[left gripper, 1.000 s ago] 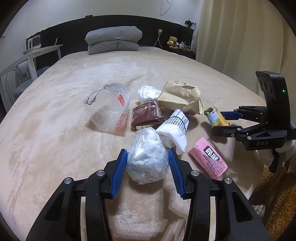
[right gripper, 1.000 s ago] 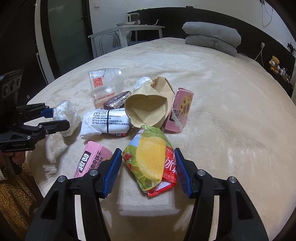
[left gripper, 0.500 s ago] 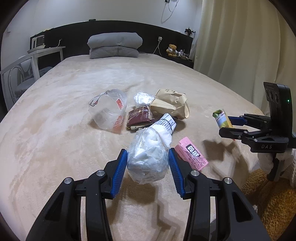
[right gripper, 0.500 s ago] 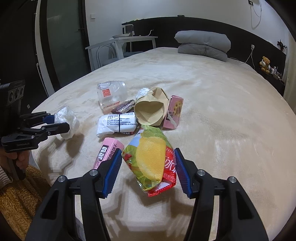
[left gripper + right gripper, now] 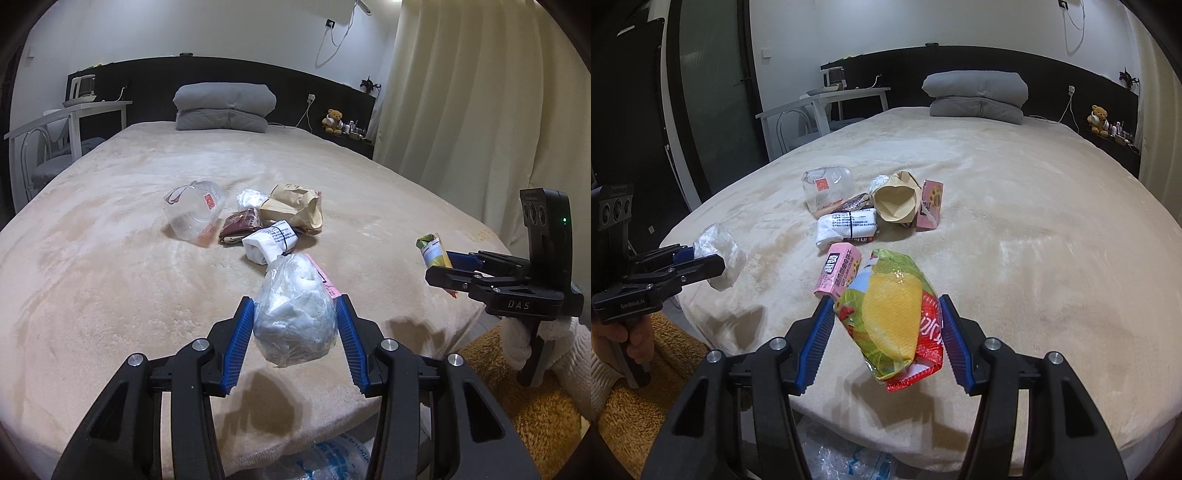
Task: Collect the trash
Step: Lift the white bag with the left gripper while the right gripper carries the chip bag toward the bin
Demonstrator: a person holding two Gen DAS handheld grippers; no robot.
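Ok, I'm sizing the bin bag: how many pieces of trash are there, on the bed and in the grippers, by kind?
Pink boxes: 2
Clear plastic bags: 2
Snack packets: 3
Paper bag: 1
Plastic jar: 1
Total: 9

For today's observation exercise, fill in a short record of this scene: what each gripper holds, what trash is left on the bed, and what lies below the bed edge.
left gripper: shut on clear bag
right gripper: shut on chip packet
left on bed: jar, paper bag, white pack, two pink boxes, brown wrapper
below bed edge: plastic sack
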